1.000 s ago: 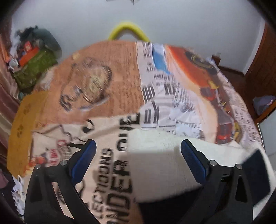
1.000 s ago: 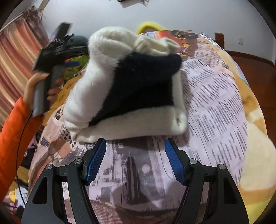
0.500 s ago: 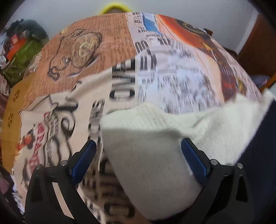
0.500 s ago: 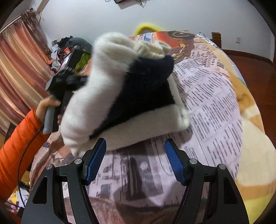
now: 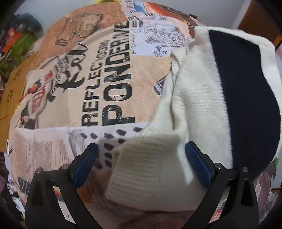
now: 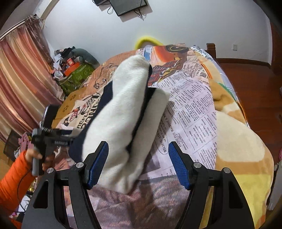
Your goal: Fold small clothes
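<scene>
- The left claw (image 5: 141, 158) is spread wide in the left wrist view, its blue pads (image 5: 84, 163) well apart, gripping nothing.
- A ribbed cream cuff of the sweater (image 5: 202, 105) lies between the two fingers, close to the right pad; I cannot tell whether it touches.
- The sweater is cream with a broad navy band (image 5: 246, 96) running down its right side, and it fills the right half of this view.
- Under it is the bed (image 5: 70, 141), covered by a cloth printed with newspaper text, large black letters and brown patches.
- A pile of clutter (image 5: 15, 40) sits at the far left beyond the bed, by the wall.

- In the right wrist view the right claw (image 6: 138, 162) is also released, both blue pads (image 6: 178, 165) far apart.
- The sweater (image 6: 123, 119) stands up as a folded bundle in front of the left pad, cream on its faces with a navy edge showing along the fold; its lower end comes down near the left finger and above the bed.
- The left claw (image 6: 70, 133) shows here at the left, held by a hand (image 6: 36, 158) in an orange sleeve (image 6: 12, 190); its tip reaches the navy side of the bundle, but contact is blurred.
- The bed (image 6: 193, 114) stretches away on the right, with a tan blanket (image 6: 238, 141) along its right edge.
- Striped curtains (image 6: 19, 79) hang at the left, and a dark screen (image 6: 128, 6) is mounted high on the white wall.
</scene>
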### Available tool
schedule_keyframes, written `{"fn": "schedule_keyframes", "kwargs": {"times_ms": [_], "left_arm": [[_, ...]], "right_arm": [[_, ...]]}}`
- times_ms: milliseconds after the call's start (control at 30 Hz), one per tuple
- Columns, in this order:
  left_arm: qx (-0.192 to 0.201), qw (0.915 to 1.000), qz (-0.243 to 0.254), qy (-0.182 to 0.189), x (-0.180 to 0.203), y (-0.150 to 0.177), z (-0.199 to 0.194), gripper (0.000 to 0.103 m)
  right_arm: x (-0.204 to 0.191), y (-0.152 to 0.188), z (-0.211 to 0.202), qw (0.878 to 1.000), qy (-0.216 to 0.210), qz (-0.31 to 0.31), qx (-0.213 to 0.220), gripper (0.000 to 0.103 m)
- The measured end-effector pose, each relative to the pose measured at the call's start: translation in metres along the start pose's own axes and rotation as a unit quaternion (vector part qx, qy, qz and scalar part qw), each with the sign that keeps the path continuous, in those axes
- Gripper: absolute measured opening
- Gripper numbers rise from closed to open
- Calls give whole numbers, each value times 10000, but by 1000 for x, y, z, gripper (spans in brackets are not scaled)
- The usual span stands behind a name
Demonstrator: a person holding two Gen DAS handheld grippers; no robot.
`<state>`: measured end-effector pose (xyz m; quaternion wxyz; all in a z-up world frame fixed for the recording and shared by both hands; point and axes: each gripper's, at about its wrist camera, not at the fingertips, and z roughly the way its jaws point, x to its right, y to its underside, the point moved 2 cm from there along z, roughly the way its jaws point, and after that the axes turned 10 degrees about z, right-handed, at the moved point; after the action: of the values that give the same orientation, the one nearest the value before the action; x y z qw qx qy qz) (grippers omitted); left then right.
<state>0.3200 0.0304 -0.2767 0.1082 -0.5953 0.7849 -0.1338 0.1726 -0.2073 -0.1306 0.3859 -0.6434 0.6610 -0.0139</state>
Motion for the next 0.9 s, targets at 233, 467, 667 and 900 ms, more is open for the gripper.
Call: {"fn": "schedule_keyframes", "kwargs": {"times_ms": [233,467,667,900], "left_arm": [[451,9981,-237,-360,2,-16,-40,99],[891,9957,-153,-218,16,-22,-65,99],[860,9948,-135,-532,18,5,-70,99],[783,9945,-646,-257,0,46,-84,99]], "right_arm": [[-31,-21,-1,9982,-201,-406,393,67],[-46,-70,57,9967,-267,-724,247,58],[1,-70,122,9971,453,-546,-256,41],[-3,-55,66,9972,367,-643,117,45]]}}
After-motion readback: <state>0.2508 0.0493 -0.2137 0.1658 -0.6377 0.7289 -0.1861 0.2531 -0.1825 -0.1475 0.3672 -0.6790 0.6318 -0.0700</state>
